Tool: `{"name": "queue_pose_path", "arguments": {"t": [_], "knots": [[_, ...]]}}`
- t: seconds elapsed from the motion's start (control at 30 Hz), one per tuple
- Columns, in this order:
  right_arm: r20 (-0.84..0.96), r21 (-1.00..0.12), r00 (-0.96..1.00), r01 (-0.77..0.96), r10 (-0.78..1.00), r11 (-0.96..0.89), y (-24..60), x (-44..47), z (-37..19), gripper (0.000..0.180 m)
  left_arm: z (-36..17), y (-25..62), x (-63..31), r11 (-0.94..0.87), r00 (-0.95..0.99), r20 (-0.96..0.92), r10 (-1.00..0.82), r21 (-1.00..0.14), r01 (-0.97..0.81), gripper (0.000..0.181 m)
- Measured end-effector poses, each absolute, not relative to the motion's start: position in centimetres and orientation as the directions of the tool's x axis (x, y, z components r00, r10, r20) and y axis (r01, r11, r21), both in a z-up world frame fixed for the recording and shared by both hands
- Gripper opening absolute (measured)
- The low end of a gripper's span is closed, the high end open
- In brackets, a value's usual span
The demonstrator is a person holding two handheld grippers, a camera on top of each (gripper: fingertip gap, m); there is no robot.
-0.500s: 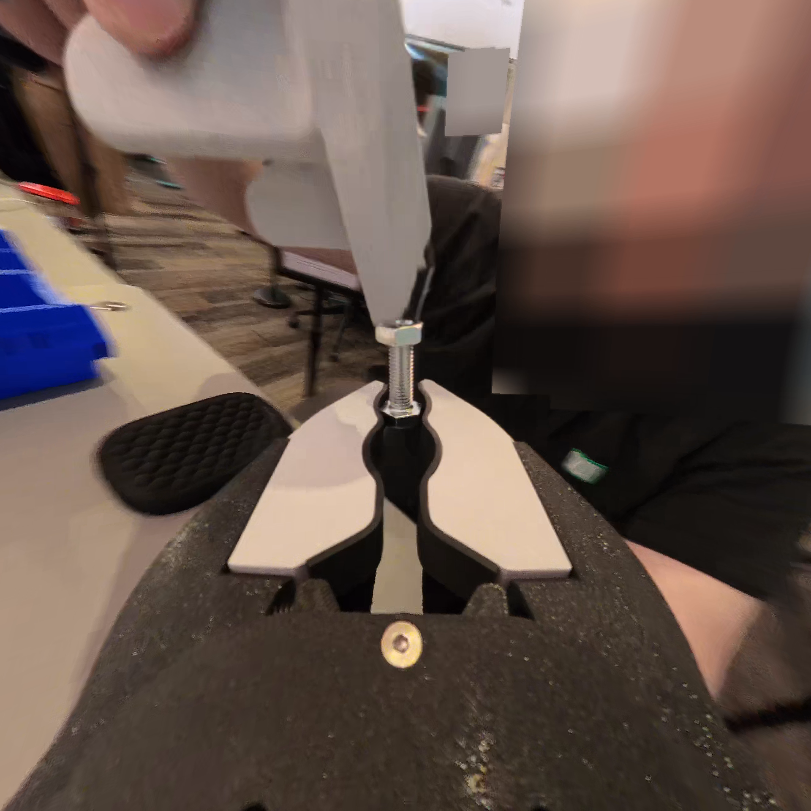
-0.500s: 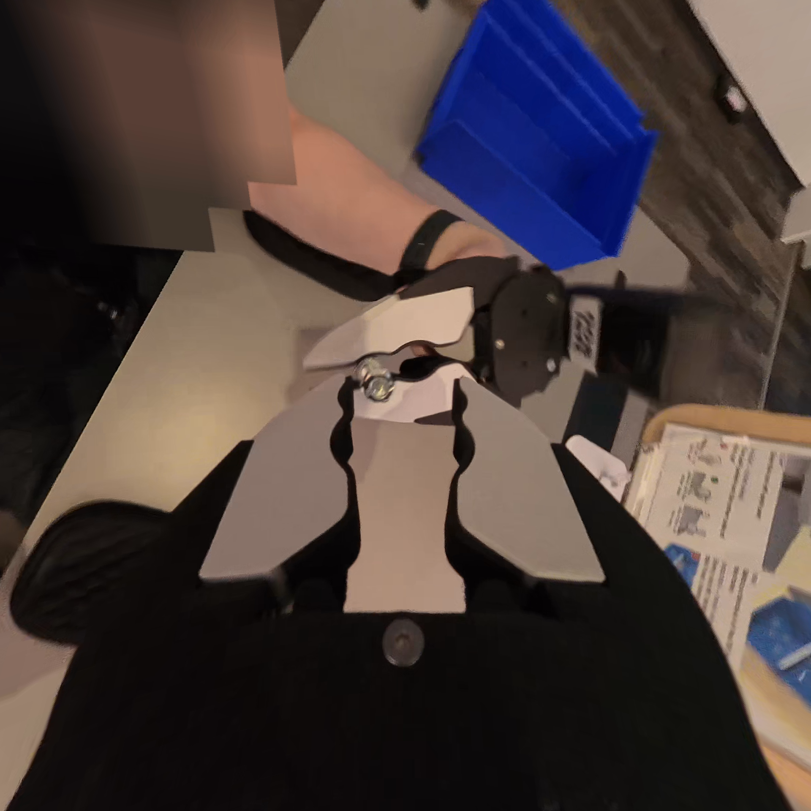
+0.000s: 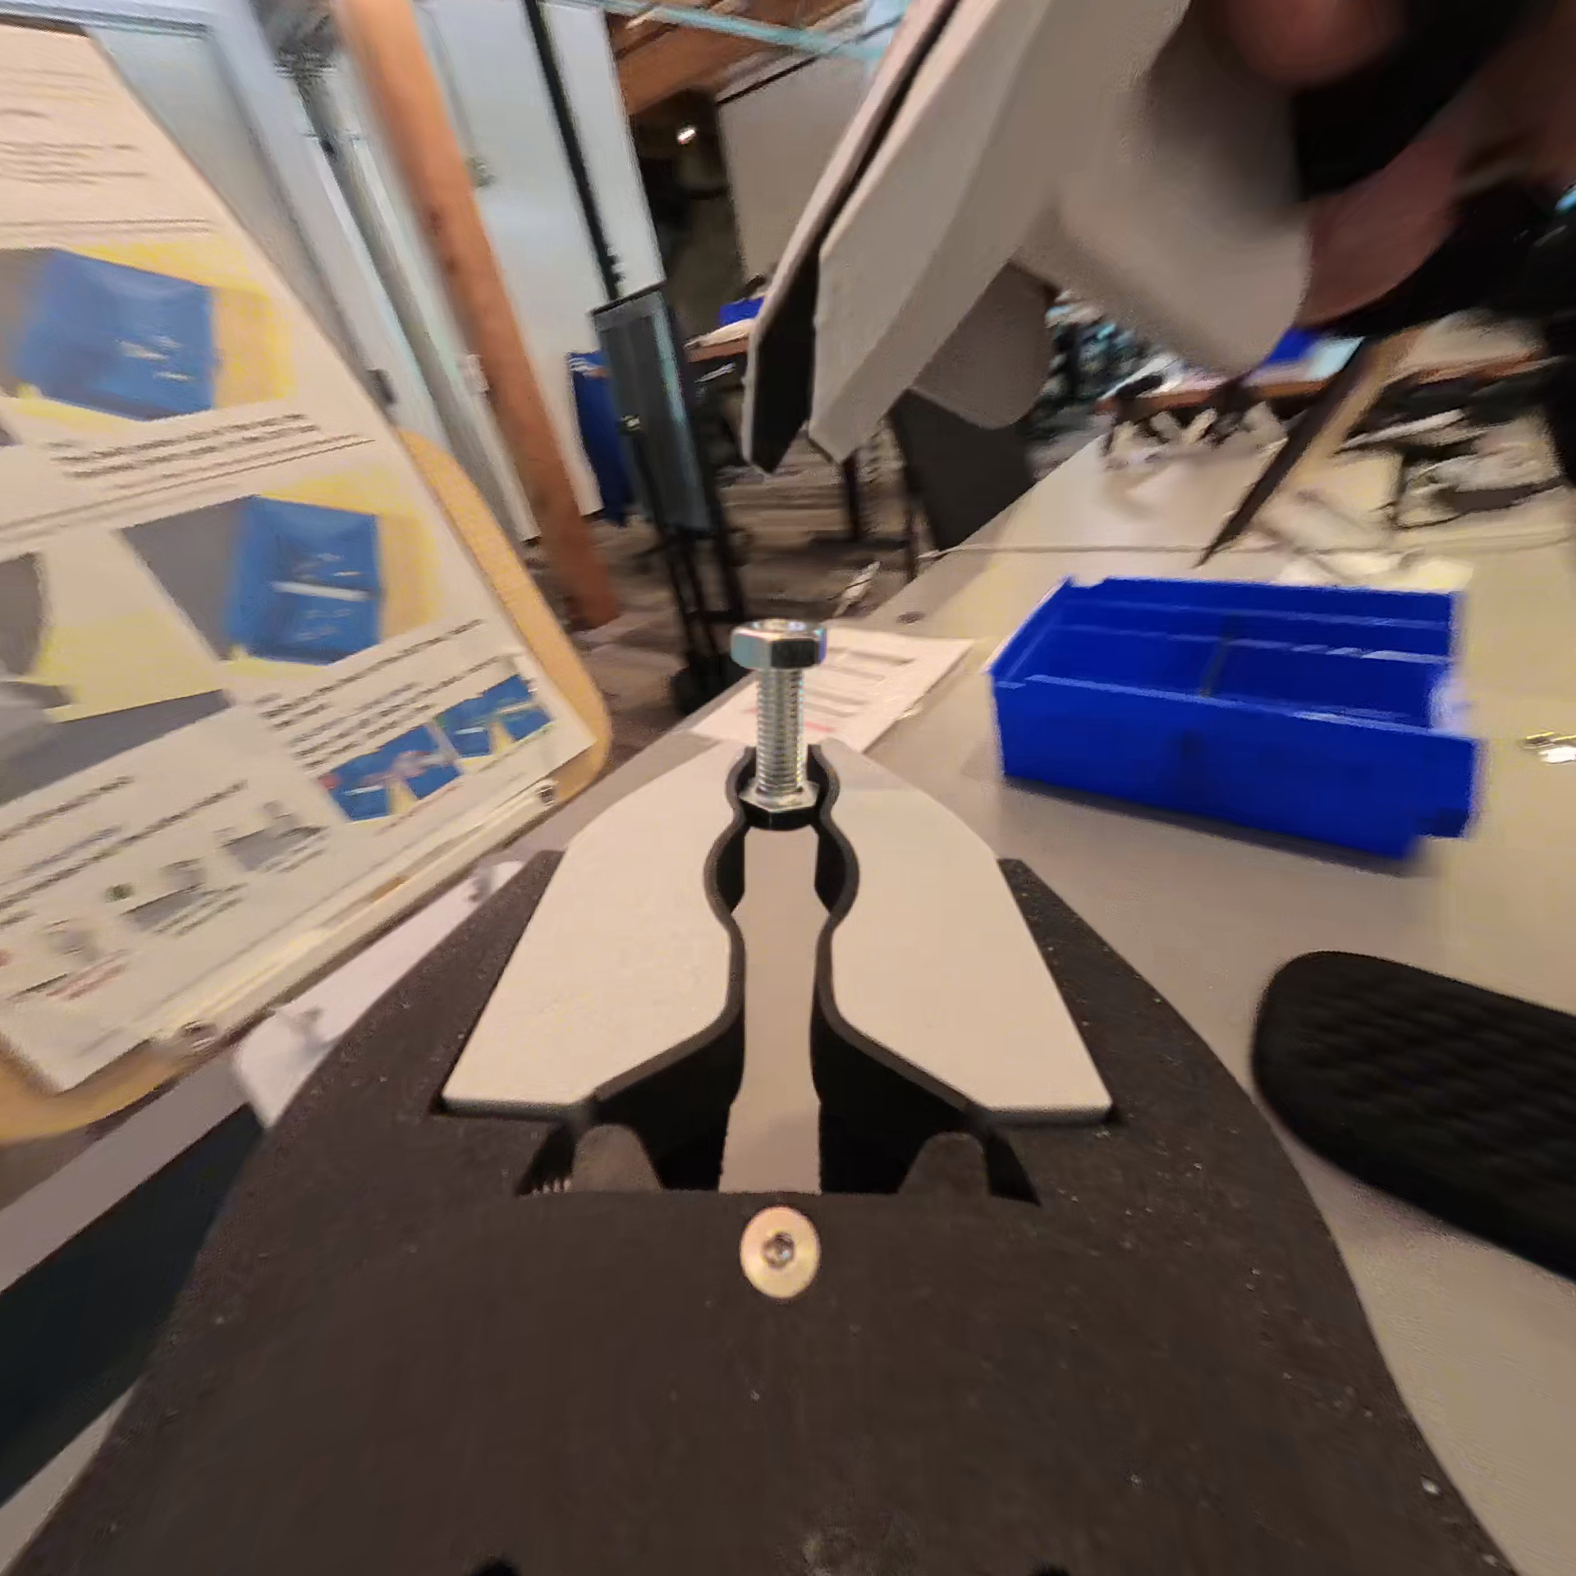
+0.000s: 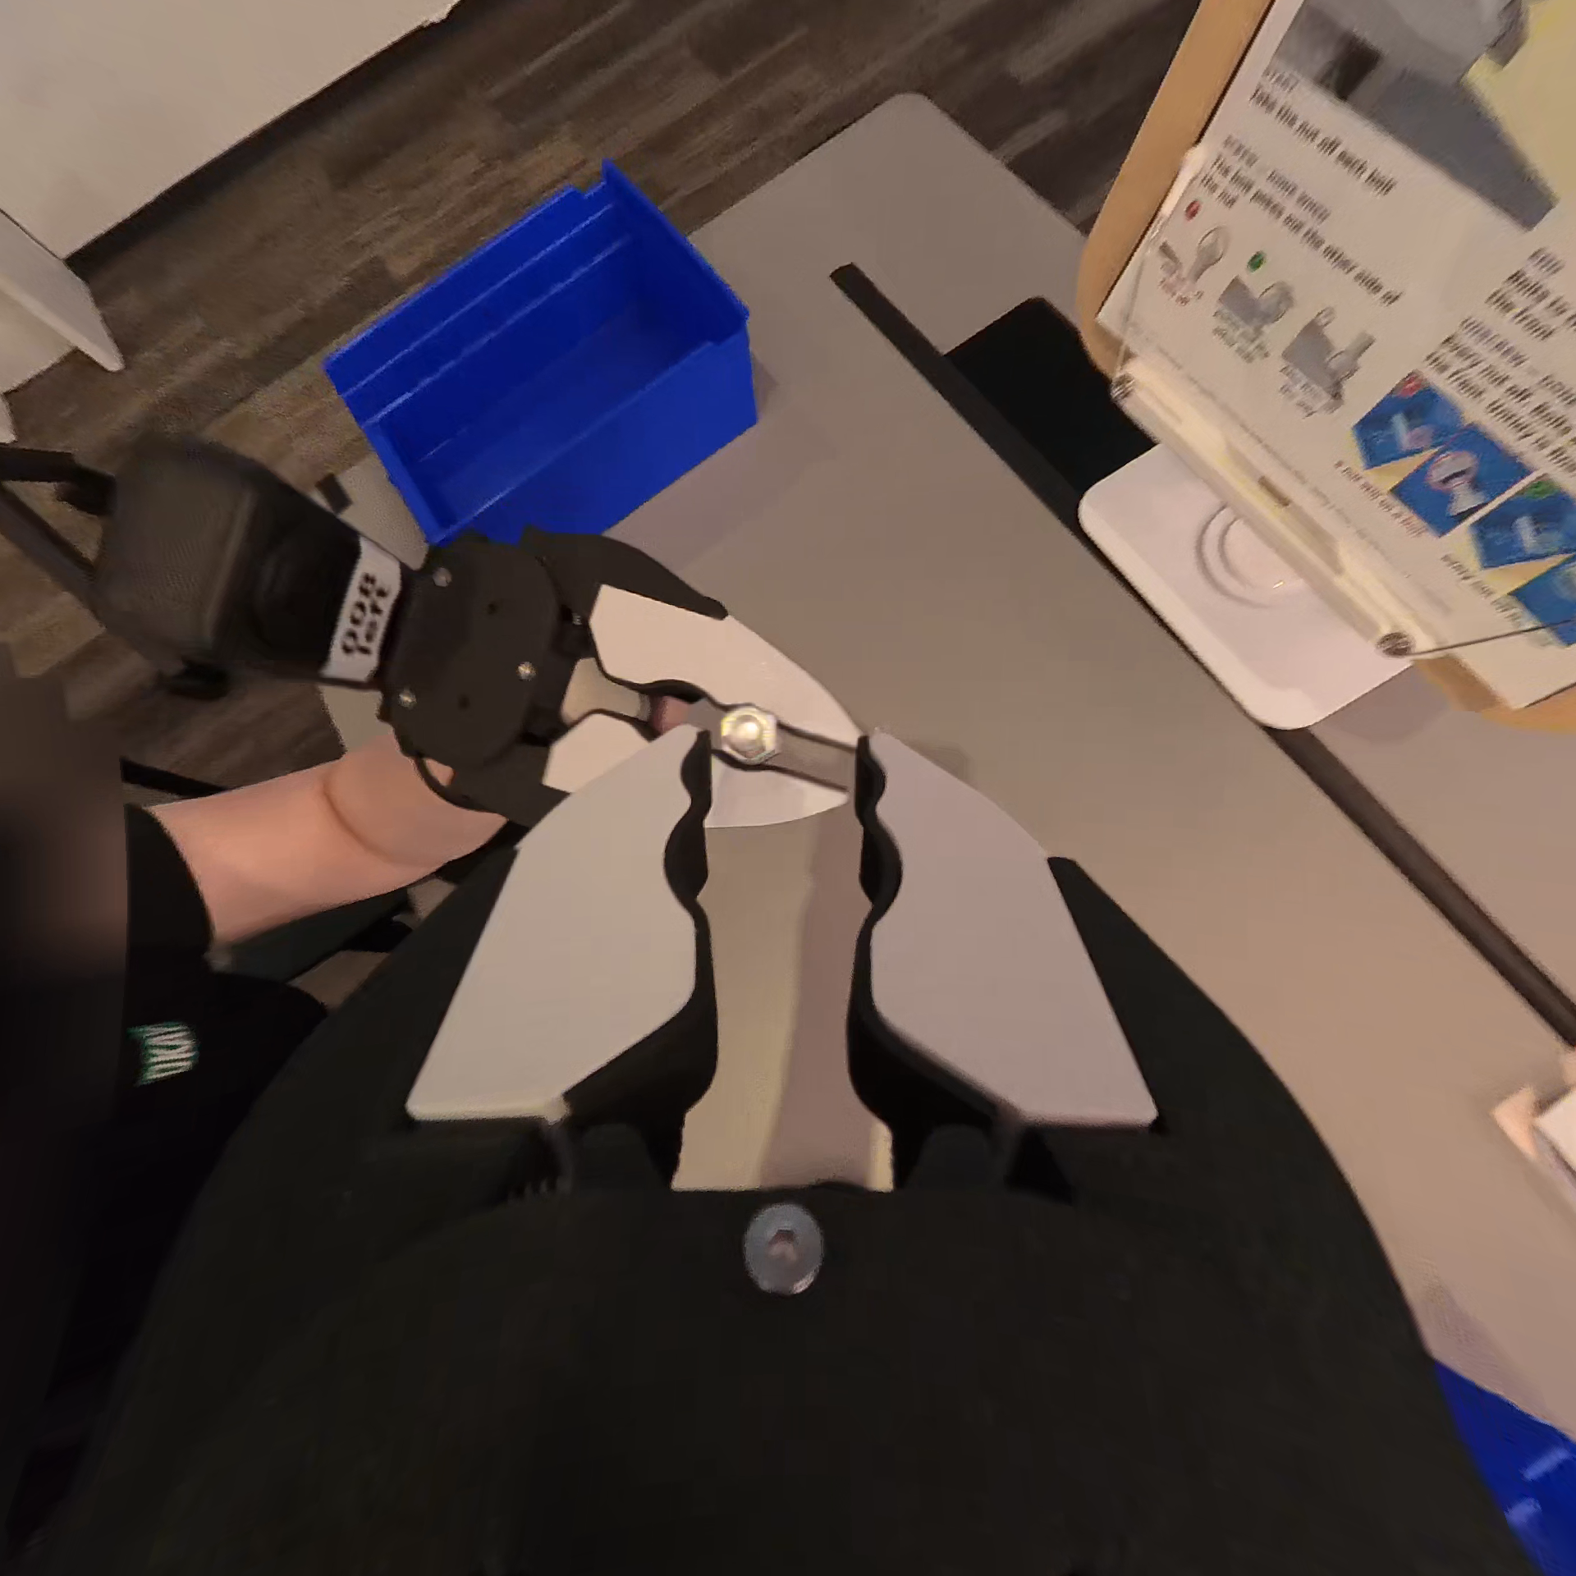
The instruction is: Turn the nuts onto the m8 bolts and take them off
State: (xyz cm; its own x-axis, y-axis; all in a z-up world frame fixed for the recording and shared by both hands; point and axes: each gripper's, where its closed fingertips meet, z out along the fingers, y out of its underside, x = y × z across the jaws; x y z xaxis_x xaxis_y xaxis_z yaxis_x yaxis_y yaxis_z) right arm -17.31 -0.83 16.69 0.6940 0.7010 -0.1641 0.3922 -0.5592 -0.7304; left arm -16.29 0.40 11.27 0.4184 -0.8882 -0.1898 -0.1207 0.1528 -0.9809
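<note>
Your left gripper [image 3: 778, 789] is clenched on the nut [image 3: 774, 797] at the low end of the M8 bolt [image 3: 778, 708], which stands upright, hex head topmost. Your right gripper [image 4: 780, 755] hangs released above, its fingers straddling the bolt head without touching it. The blue bin [image 3: 1228, 708] sits on the table [image 3: 1151, 895] at two o'clock of the bolt. You look to be between turns: next, lower, close on the head squarely and twist.

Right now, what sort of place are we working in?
Probably a workshop or assembly training station: a grey table with a blue parts bin, a propped-up instruction board, and more benches behind.
</note>
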Motion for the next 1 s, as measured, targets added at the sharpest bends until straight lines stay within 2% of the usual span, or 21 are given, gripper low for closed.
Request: {"name": "queue_pose_path", "arguments": {"t": [0.1,0.2,0.4,0.53,0.67,0.77,0.9,1.0], "knots": [[-0.227,-0.666,0.699,0.396,0.678,-0.632,-0.7,-17.9,15.7,0.037,11.1,1.0,-16.4,0.171,0.473,-0.221,-0.853,-0.974,-0.148,0.011],[-0.202,-0.624,0.721,0.427,0.663,-0.655,-0.1,-17.9,14.7,0.04,11.0,0.9,-16.3,0.151,0.467,-0.204,-0.86,-0.978,-0.147,0.011],[-0.159,-0.599,0.695,0.496,0.701,-0.628,-0.4,-18.4,14.0,0.04,11.3,0.9,-16.6,0.145,0.472,-0.194,-0.86,-0.98,-0.139,0.011],[-0.162,-0.588,0.682,0.514,0.713,-0.625,-0.5,-18.6,13.6,0.034,11.2,0.9,-16.6,0.135,0.467,-0.19,-0.864,-0.98,-0.148,0.011],[-0.153,-0.59,0.653,0.542,0.742,-0.599,-0.7,-18.9,13.4,0.014,11.0,1.0,-16.7,0.142,0.474,-0.206,-0.856,-0.976,-0.167,0.011],[-0.136,-0.592,0.65,0.552,0.748,-0.587,-0.7,-18.8,13.3,0.014,10.9,1.0,-16.6,0.138,0.467,-0.206,-0.86,-0.975,-0.175,0.011],[-0.08,-0.587,0.598,0.618,0.797,-0.523,-1.1,-18.6,13.2,0.014,10.7,0.3,-16.3,0.123,0.409,-0.187,-0.893,-0.977,-0.177,0.011],[-0.016,-0.562,0.483,0.72,0.876,-0.407,-2.3,-18.4,13.2,0.014,10.6,-1.5,-16.0,0.101,0.257,-0.144,-0.956,-0.98,-0.172,0.011]]}}
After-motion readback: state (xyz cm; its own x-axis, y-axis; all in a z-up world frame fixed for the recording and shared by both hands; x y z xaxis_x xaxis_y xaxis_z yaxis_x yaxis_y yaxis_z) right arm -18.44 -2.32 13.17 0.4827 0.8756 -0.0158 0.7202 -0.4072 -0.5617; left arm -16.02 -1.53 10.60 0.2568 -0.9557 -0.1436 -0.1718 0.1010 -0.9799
